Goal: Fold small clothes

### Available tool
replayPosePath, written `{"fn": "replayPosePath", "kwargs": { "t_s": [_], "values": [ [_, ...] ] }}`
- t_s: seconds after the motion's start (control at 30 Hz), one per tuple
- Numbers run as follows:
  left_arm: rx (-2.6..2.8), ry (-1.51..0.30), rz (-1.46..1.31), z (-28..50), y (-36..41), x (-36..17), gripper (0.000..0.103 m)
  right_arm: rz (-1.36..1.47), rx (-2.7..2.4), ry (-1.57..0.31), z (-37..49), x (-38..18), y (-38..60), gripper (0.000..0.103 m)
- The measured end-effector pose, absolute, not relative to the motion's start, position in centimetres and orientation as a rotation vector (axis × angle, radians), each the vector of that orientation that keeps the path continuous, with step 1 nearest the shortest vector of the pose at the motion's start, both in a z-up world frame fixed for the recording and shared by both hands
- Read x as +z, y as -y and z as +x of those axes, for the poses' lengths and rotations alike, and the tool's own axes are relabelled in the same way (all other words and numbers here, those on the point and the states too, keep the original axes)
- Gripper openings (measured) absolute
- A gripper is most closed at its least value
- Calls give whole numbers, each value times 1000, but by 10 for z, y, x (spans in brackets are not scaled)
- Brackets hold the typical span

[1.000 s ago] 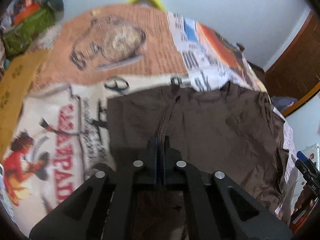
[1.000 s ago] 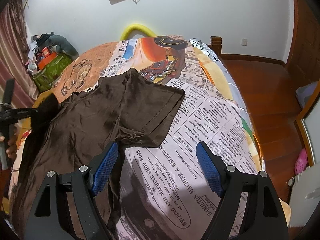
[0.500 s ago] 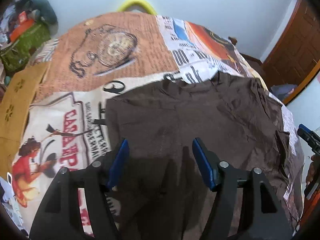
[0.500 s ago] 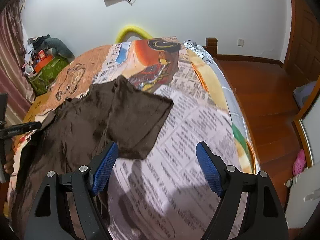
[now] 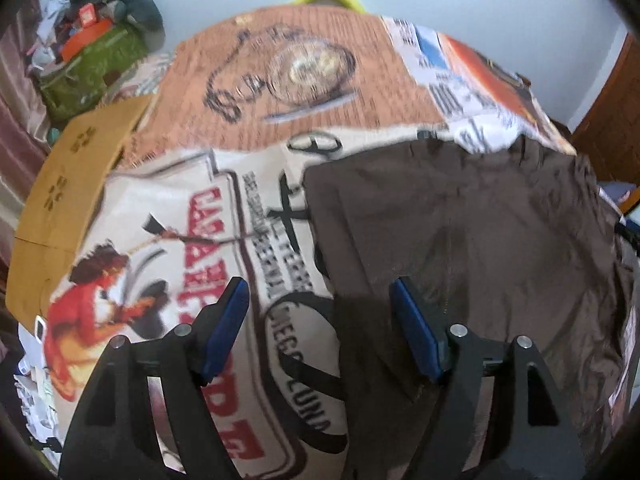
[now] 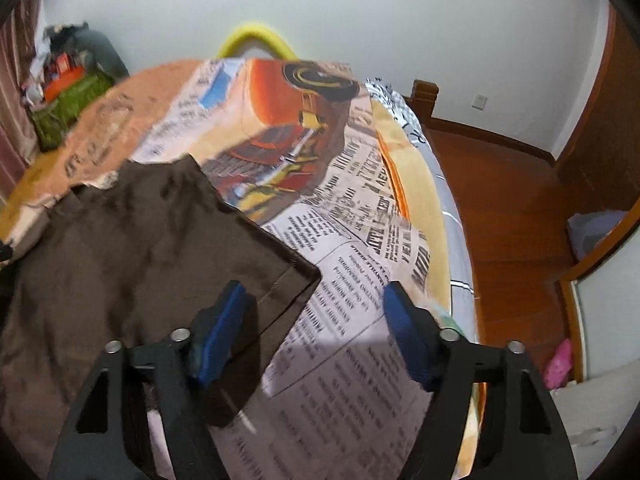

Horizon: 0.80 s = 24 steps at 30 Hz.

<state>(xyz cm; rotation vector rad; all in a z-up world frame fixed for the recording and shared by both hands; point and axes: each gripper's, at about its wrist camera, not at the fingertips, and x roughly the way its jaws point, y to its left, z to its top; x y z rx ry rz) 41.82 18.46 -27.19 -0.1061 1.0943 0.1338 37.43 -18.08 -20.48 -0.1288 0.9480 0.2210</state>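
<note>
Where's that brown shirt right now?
The brown shirt lies spread on the printed bedspread: right of centre in the left wrist view, left of centre in the right wrist view, its sleeve corner pointing toward the wooden floor.

I'm looking down at a dark brown T-shirt (image 5: 460, 232), spread fairly flat on the bed's printed newspaper-pattern cover (image 5: 256, 92), fabric lightly wrinkled. From my left view, one straight side edge runs down toward me, well in from the bed's left edge. From my right view the shirt (image 6: 132, 248) shows a short sleeve with a stitched hem, its corner pointing toward the bed's right edge.
</note>
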Motion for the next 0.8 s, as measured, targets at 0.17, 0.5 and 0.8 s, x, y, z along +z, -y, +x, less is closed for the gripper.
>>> {"fn": "replayPosePath", "kwargs": {
  "t_s": [0.17,0.5,0.8],
  "values": [
    [152,-1078,-79,416,-178,-279,81,-167,209,-930,378,-208,180,61],
    [159,-1068,-39,400,-176,-268,81,-216,184,-888,378,-208,180,37],
    [170,-1046,-43,388,-183,-259,81,-211,232,-847,369,-194,175,38]
  ]
}}
